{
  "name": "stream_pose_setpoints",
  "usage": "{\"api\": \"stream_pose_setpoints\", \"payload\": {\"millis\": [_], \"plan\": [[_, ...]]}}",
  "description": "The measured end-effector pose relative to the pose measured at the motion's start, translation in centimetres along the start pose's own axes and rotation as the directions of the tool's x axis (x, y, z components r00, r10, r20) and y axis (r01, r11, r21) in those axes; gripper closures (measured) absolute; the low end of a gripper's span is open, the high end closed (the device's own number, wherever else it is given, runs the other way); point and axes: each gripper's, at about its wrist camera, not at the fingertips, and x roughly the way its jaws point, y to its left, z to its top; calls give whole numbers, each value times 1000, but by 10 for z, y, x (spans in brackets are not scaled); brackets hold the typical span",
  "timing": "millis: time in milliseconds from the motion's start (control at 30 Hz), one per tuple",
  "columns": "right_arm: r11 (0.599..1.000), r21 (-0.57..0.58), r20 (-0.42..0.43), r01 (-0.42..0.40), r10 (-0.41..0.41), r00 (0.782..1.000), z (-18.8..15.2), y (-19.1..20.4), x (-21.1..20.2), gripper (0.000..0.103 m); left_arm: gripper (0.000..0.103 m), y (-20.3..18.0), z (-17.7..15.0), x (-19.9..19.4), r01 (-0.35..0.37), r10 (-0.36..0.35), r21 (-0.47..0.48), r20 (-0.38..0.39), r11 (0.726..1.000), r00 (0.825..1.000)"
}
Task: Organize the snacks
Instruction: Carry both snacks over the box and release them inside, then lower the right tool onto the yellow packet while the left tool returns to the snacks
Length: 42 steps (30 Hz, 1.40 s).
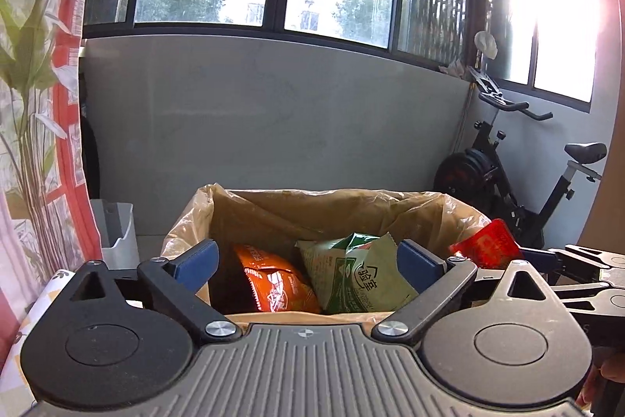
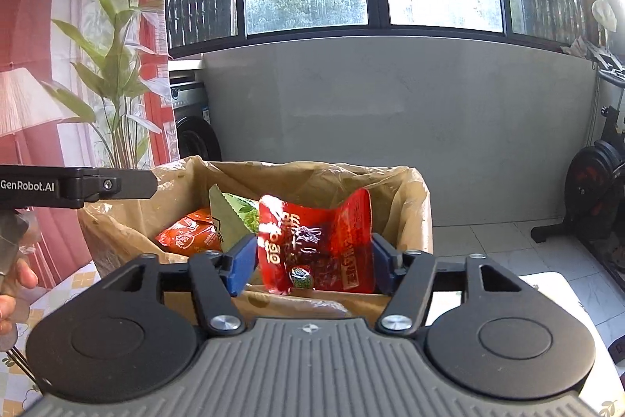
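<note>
A cardboard box (image 1: 312,196) lined with a thin plastic bag stands in front of both grippers. An orange snack packet (image 1: 273,284) and a green one (image 1: 351,276) lie inside it. My left gripper (image 1: 308,260) hangs open over the box's near edge, its blue pads wide apart and touching nothing. In the right wrist view a red snack packet (image 2: 316,245) stands upright over the box (image 2: 312,170), between the blue pads of my right gripper (image 2: 312,260). The pads stand beside the packet without pinching it. The orange packet (image 2: 187,237) and the green one (image 2: 234,217) show behind it.
An exercise bike (image 1: 508,174) stands at the right by the grey wall. A white bin (image 1: 117,233) and a red leaf-print curtain (image 1: 35,104) are at the left. A washing machine (image 2: 195,127) sits behind the curtain. A hand (image 2: 15,284) holds the left gripper above a patterned tablecloth (image 2: 78,284).
</note>
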Motion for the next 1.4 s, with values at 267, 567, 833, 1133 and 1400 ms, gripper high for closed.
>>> {"api": "stream_pose_setpoints", "payload": {"millis": [267,567,833,1133,1400], "plan": [[1000,5,31,6,-6,1000,-3,0,-11,19,0,0,-5,-14,-118,119,50,-6,992,993],[1000,2,117,2,-2,993,-26,4,-42,0,0,3,-23,-42,-118,118,6,-18,993,993],[999,47,100,-10,5,995,-60,-4,-59,0,0,5,-51,-54,-192,192,-4,-54,981,980],[996,77,-10,-54,54,998,-110,-14,-52,0,0,14,-94,-55,-195,184,-78,-134,978,974],[1000,-4,-240,-5,4,971,-148,-12,-17,5,0,23,-116,-45,-194,172,-91,-211,977,962]]}}
